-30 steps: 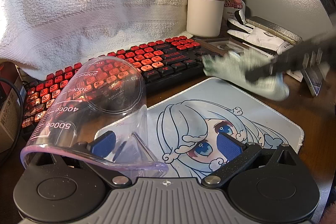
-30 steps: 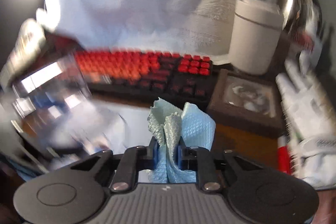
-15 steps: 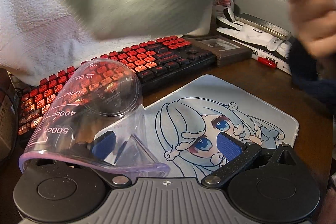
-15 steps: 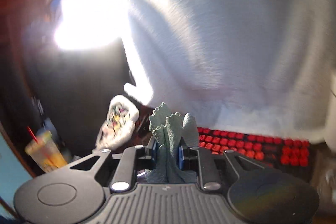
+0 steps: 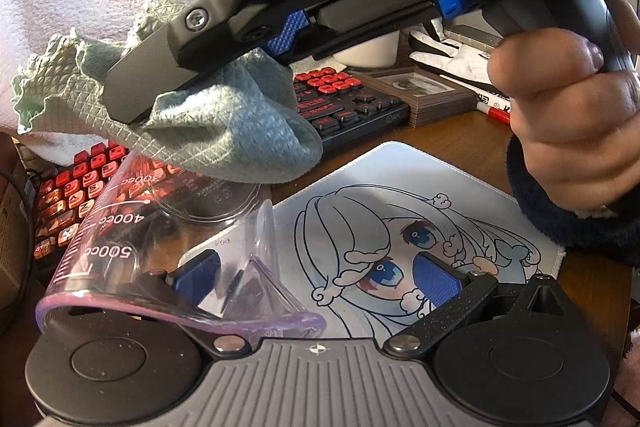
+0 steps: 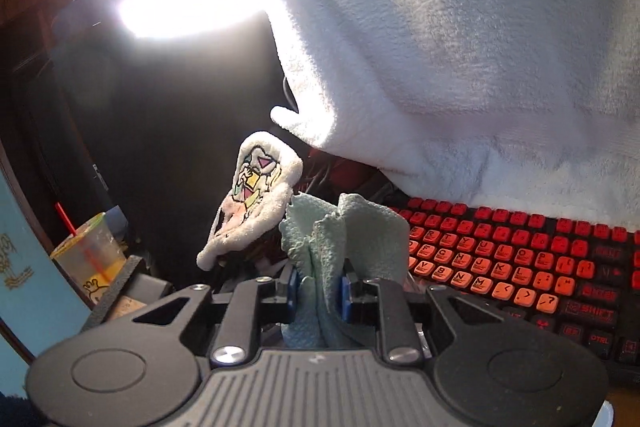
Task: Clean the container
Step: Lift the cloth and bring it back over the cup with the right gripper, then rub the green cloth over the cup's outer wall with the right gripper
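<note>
Two claws, right claw pinching cloth, cup rim on left claw

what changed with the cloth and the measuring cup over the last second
The right tool, shut on the green cloth, swung from the right side of the desk, up and across to the left; the cloth now hangs just above the measuring cup. The left tool stayed put, its fingers wide apart with the cup hooked over one finger. The keyboard and mouse mat did not move.
</note>
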Motion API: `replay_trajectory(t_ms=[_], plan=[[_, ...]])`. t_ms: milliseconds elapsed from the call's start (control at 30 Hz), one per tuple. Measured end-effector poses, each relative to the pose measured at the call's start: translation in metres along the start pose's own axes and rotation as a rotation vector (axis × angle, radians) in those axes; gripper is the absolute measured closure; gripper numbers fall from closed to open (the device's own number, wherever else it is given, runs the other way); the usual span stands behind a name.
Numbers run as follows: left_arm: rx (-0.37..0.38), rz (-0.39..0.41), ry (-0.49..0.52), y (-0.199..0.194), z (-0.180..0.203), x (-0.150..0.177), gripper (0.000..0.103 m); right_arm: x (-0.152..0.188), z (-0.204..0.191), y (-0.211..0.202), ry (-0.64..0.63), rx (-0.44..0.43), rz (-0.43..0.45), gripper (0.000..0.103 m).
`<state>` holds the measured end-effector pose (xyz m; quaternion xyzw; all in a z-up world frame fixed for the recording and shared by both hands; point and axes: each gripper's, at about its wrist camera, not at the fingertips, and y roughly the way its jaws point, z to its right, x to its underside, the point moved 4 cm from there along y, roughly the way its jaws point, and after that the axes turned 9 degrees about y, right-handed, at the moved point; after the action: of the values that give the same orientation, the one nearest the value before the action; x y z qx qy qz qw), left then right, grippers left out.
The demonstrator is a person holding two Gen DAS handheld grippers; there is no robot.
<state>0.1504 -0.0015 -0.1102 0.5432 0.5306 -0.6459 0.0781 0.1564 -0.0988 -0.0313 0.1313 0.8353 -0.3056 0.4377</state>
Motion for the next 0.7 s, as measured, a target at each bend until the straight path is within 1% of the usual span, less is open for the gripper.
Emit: replay_trajectory(t_ms=[67,200,300,367,400,433,467,533,567,633,667,700], plan=[[-0.023,-0.004,-0.019,-0.001,-0.002,0.001,0.000,0.000,0.002,-0.001,0.021,-0.018,0.002,0.084],[-0.061,-0.011,-0.056,-0.003,-0.007,0.003,0.000,0.006,-0.004,0.003,0.032,-0.101,-0.039,0.084],[-0.078,-0.015,-0.068,-0.004,-0.009,0.004,0.001,0.012,-0.010,0.004,0.024,-0.126,-0.051,0.084],[-0.080,-0.013,-0.075,-0.005,-0.009,0.005,0.003,0.013,-0.010,0.004,0.019,-0.131,-0.048,0.084],[-0.083,-0.010,-0.081,-0.005,-0.011,0.005,0.005,0.013,-0.010,0.004,0.022,-0.134,-0.048,0.084],[-0.088,-0.006,-0.086,-0.006,-0.012,0.005,0.010,0.013,-0.009,0.004,0.031,-0.139,-0.050,0.084],[-0.094,-0.001,-0.088,-0.007,-0.013,0.005,0.013,0.012,-0.007,0.004,0.041,-0.144,-0.053,0.084],[-0.106,0.010,-0.093,-0.009,-0.014,0.005,0.025,0.010,-0.004,0.004,0.059,-0.150,-0.057,0.084],[-0.112,0.015,-0.096,-0.011,-0.015,0.005,0.029,0.009,-0.003,0.005,0.063,-0.149,-0.057,0.084],[-0.132,0.022,-0.090,-0.012,-0.017,0.005,0.047,0.009,-0.003,0.004,0.056,-0.144,-0.055,0.084],[-0.144,0.024,-0.084,-0.013,-0.018,0.005,0.051,0.008,-0.004,0.003,0.048,-0.137,-0.052,0.083],[-0.154,0.026,-0.081,-0.013,-0.020,0.005,0.060,0.008,-0.004,0.002,0.035,-0.122,-0.042,0.083]])
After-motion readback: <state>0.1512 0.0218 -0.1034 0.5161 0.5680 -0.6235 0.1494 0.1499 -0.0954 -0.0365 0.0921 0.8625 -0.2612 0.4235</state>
